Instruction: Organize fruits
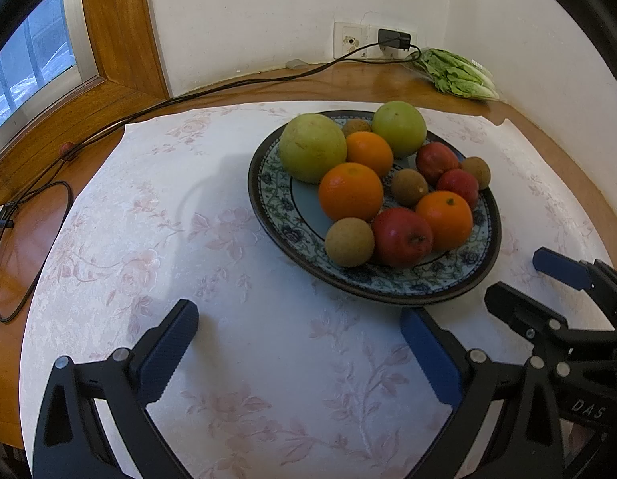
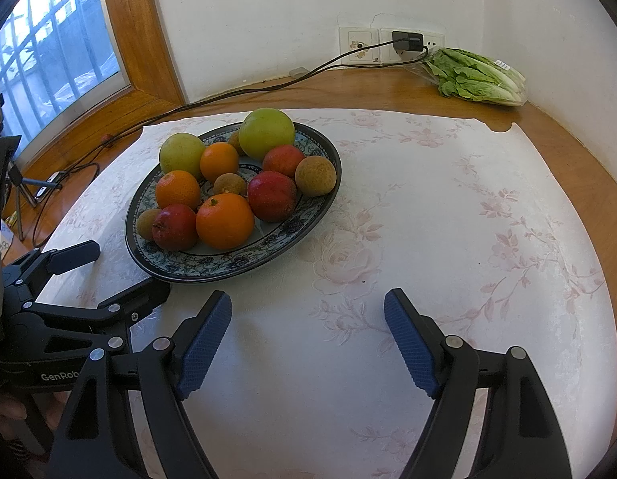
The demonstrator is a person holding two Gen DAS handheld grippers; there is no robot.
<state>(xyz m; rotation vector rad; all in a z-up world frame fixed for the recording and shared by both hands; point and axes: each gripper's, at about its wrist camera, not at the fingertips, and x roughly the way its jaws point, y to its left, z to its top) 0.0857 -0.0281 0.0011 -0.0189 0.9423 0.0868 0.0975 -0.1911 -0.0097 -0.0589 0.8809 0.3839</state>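
A patterned oval plate (image 1: pixel 276 207) (image 2: pixel 308 219) holds two green fruits (image 1: pixel 312 147) (image 2: pixel 266 132), three oranges (image 1: pixel 350 191) (image 2: pixel 224 220), three red apples (image 1: pixel 402 236) (image 2: pixel 272 195) and several small brown fruits (image 1: pixel 349 241) (image 2: pixel 315 175). My left gripper (image 1: pixel 300 343) is open and empty, low over the cloth just in front of the plate. My right gripper (image 2: pixel 308 331) is open and empty, in front and to the right of the plate. Each gripper shows in the other's view: the right gripper (image 1: pixel 524 279), the left gripper (image 2: pixel 120 267).
A white floral cloth (image 1: pixel 236 279) (image 2: pixel 448 239) covers a round wooden table. A bag of lettuce (image 1: pixel 454 74) (image 2: pixel 476 76) lies at the back by the wall. A black cable (image 1: pixel 188 94) (image 2: pixel 236 92) runs from a wall charger across the table's left. A window is at left.
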